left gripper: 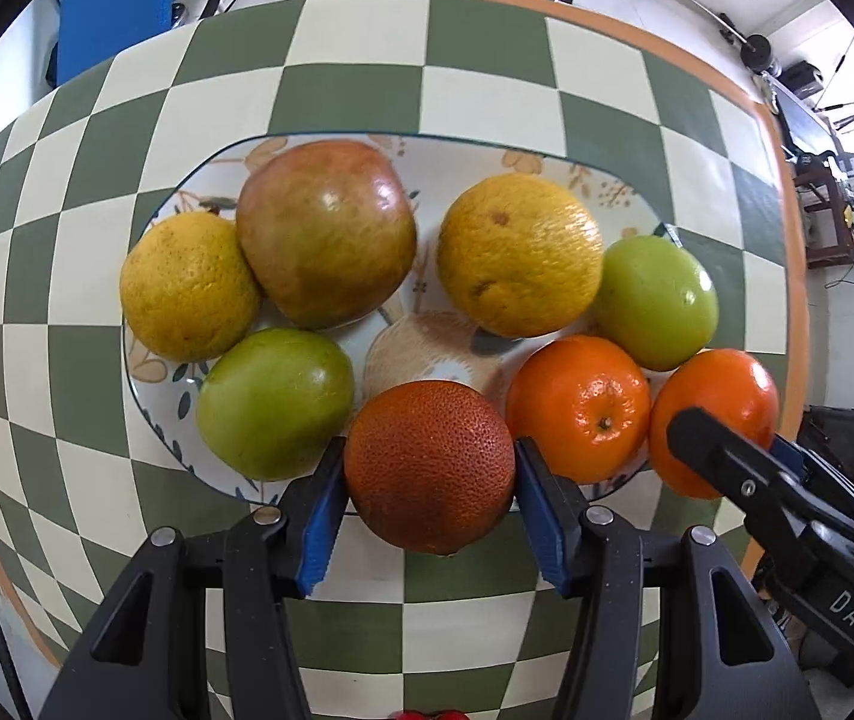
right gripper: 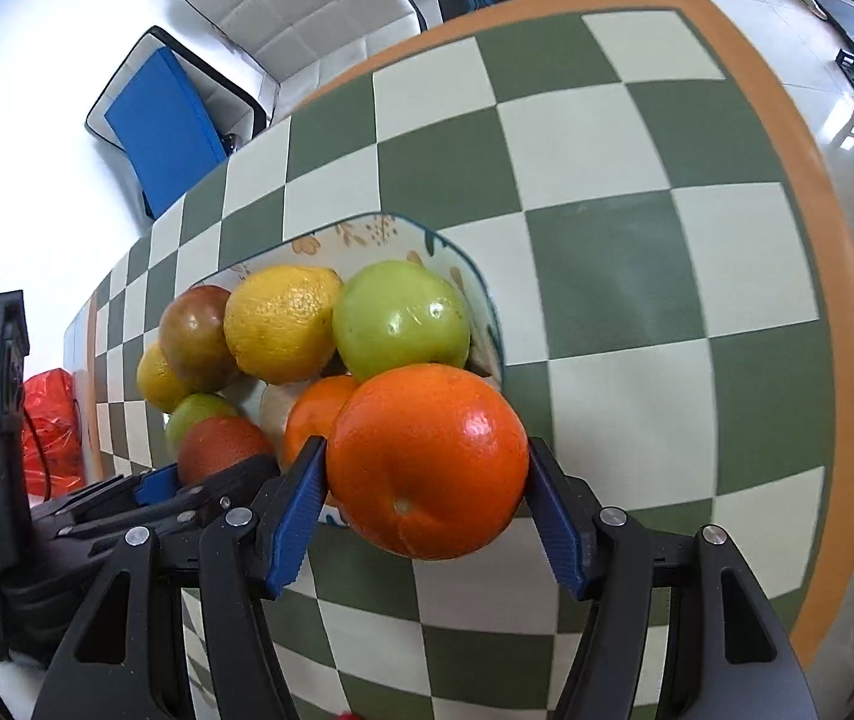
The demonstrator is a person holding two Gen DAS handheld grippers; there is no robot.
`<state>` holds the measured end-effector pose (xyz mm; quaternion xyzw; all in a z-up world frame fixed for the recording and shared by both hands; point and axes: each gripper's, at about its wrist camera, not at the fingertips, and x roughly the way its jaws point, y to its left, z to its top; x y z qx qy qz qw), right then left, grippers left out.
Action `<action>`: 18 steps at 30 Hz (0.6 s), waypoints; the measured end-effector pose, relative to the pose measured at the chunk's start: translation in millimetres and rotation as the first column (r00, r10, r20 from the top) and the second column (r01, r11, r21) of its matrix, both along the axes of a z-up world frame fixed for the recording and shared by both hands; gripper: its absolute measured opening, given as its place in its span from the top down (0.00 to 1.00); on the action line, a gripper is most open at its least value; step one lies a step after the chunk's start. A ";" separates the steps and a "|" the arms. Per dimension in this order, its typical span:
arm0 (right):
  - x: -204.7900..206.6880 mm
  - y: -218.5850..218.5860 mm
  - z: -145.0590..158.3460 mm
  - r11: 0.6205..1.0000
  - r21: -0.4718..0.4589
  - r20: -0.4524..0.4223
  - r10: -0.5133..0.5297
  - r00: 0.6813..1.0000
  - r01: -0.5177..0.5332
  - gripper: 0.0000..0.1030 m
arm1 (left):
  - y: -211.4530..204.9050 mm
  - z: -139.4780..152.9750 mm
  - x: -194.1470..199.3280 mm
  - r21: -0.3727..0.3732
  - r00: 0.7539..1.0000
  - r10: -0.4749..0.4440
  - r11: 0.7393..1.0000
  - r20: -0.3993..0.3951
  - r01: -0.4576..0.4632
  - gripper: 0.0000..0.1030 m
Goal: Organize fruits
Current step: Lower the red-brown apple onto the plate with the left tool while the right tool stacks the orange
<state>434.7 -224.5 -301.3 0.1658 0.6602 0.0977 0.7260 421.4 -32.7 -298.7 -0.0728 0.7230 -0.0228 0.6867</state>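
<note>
Spread on the checkered table [left gripper: 360,84]: a floral plate [left gripper: 553,165] crowded with fruit. From the left, a yellow citrus [left gripper: 186,288], a reddish-green mango [left gripper: 324,234] touching it, a green apple [left gripper: 273,402] below. Clamped between the blue-padded jaws of the left gripper [left gripper: 430,480], at the plate's near rim: a dark red orange [left gripper: 430,468]. Further right, a bright orange [right gripper: 427,462] pinched in the jaws of the right gripper [right gripper: 427,480], at the plate's right edge.

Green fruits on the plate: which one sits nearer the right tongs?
The green fruit at the plate's right edge, beside the bright orange the right tongs grip.
</note>
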 end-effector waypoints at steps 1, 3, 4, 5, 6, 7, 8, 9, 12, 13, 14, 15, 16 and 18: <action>1.2 2.0 0.3 1.000 -0.002 0.009 0.002 1.000 -0.002 0.35 | 0.5 -0.5 -0.8 0.001 1.000 0.001 1.000 -0.001 -0.001 0.50; 3.9 4.3 0.5 1.000 0.021 0.014 -0.004 1.000 0.004 0.35 | 0.2 0.6 -2.4 0.000 1.000 0.003 1.000 0.001 -0.003 0.50; 4.1 4.3 2.0 0.999 0.041 0.017 -0.007 1.000 0.007 0.35 | 0.5 0.6 -2.7 -0.001 1.000 0.005 1.000 0.002 -0.005 0.50; 4.5 5.5 2.5 0.999 0.046 0.019 -0.005 1.000 0.005 0.35 | -1.2 -0.4 -2.2 0.000 1.000 0.007 1.000 0.004 -0.007 0.50; 4.7 5.7 3.2 0.999 0.045 0.027 0.002 1.000 -0.003 0.35 | -1.2 -0.4 -2.2 -0.001 1.000 0.009 1.000 0.006 -0.009 0.50; 5.1 4.7 2.0 0.999 0.049 0.028 0.007 1.000 -0.009 0.35 | -0.9 -0.9 -2.3 -0.002 1.000 0.014 1.000 0.005 -0.014 0.50; 4.1 2.3 1.5 0.998 0.056 0.025 0.004 1.000 -0.005 0.35 | -1.3 -2.2 -3.8 -0.003 1.000 0.018 1.000 0.002 -0.018 0.50; 2.8 -2.1 -1.1 0.998 0.069 0.017 -0.008 1.000 0.006 0.35 | 0.2 -2.0 -4.0 -0.003 1.000 0.023 1.000 -0.003 -0.023 0.50; -2.4 -13.8 -9.7 0.994 0.102 0.004 -0.035 0.999 0.034 0.35 | 4.5 -2.8 -4.7 -0.011 0.999 0.043 0.999 -0.016 -0.043 0.49; -3.3 -16.9 -12.9 0.992 0.116 -0.001 -0.044 0.999 0.044 0.35 | 5.7 -2.7 -5.0 -0.009 0.999 0.052 0.999 -0.016 -0.052 0.49; -4.5 -21.6 -16.8 0.988 0.142 -0.011 -0.058 0.998 0.059 0.34 | 6.2 -2.7 -4.8 -0.009 0.998 0.055 0.998 -0.015 -0.056 0.49; -5.6 -25.7 -18.5 0.983 0.168 -0.011 -0.074 0.997 0.074 0.34 | 7.1 -2.2 -4.4 -0.006 0.998 0.059 0.998 -0.014 -0.059 0.48; -5.9 -28.1 -19.7 0.979 0.184 -0.012 -0.082 0.997 0.083 0.34 | 7.7 -1.7 -4.5 -0.005 0.998 0.063 0.998 -0.013 -0.063 0.46; -6.2 -28.9 -20.1 0.978 0.190 -0.011 -0.086 0.996 0.086 0.34 | 8.5 0.0 -4.3 -0.001 0.998 0.065 0.998 -0.010 -0.065 0.44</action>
